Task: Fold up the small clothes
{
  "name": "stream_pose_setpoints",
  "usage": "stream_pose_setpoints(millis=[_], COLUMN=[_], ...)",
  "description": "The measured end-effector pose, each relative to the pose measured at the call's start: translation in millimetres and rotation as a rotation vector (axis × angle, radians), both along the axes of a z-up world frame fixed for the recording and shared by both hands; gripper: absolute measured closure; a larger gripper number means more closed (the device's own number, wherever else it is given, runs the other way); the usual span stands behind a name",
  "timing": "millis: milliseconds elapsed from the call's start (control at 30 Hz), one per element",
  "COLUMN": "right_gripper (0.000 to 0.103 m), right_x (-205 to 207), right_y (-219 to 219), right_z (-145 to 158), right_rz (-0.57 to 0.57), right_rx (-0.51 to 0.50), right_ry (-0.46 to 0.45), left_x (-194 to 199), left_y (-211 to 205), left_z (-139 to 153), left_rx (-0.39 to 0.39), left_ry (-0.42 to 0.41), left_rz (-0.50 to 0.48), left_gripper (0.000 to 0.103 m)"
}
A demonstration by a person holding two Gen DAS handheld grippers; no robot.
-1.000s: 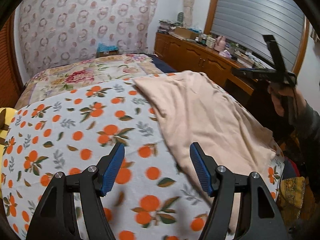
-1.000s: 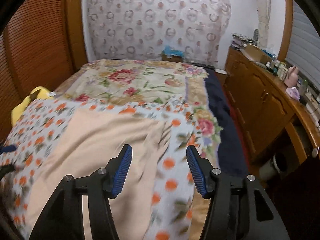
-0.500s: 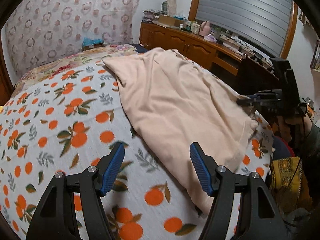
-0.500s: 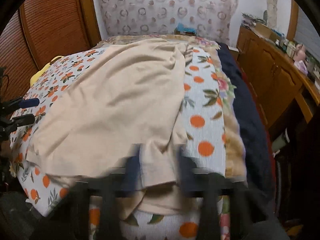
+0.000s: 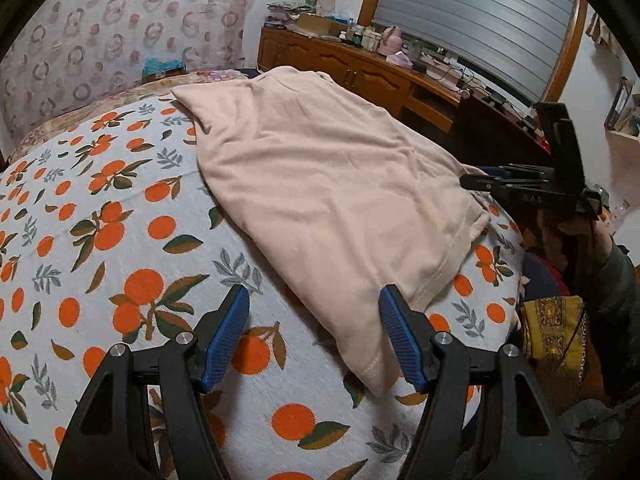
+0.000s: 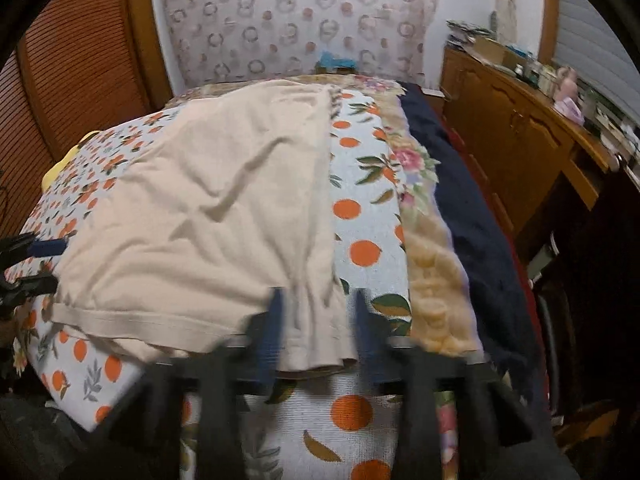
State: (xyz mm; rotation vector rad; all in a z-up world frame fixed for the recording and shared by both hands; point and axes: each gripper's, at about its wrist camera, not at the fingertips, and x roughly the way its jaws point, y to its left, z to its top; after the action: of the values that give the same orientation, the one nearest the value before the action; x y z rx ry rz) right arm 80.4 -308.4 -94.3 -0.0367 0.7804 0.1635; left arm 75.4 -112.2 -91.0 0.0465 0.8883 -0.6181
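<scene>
**A:** ok so what's the setup? I only see the bed.

**B:** Peach-coloured top [image 5: 332, 184] spread flat on the orange-print sheet [image 5: 120, 240], toward the near right part of the bed, hem at the near edge. One hem corner hangs a bit over the bed's edge.

**A:** And the two tongs?

**B:** Left gripper [image 5: 314, 336] hangs over the near left corner of the top with its blue pads wide apart. The corner of the fabric lies between them, and the right pad sits just against the cloth, but nothing is pinched. Right gripper [image 6: 316, 332] is blurry; its jaws are opening, with the other hem corner bunched up between the pads. I can't see them pressing on it. From the left camera you can see it side-on at the right edge of the top [image 5: 520, 184], held in a hand [image 5: 576, 232].

**A:** Any boxes, baskets, anything holding stuff?

**B:** Not on the bed. There's a wooden sideboard [image 6: 512, 128] along the right wall with clutter on top: a cardboard box [image 5: 316, 22], small bottles, something pink [image 5: 390, 40]. Can't tell what's in the box. A yellow patterned bag [image 5: 552, 340] sits by the bed's near right corner; its contents aren't visible either.
</scene>
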Motion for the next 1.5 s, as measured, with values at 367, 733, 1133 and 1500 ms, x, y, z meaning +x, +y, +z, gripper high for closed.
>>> stream_pose_setpoints(millis=[367,733,1133,1500], right_gripper=[0.094,0.094,0.094,0.076], right_x=[-6,20,183,234], right_y=[14,1,23,39], right_z=[-14,51,85,87], right_rz=[0.099,0.149,0.114,0.101], right_rx=[0.096,0.182,0.149,0.126], right_ry=[0.013,-0.202,-0.228,-0.150], left_x=[-8,44,197,223], left_y=[-14,3,19,33], left_z=[-6,67,76,61], left_rx=[-0.009,-0.143,-0.085,-0.078], left_ry=[0.039,-0.096,-0.108,-0.064], left_rz=[-0.096,-0.013,0.174,0.169], left_gripper=[0.084,0.094,0.094,0.058])
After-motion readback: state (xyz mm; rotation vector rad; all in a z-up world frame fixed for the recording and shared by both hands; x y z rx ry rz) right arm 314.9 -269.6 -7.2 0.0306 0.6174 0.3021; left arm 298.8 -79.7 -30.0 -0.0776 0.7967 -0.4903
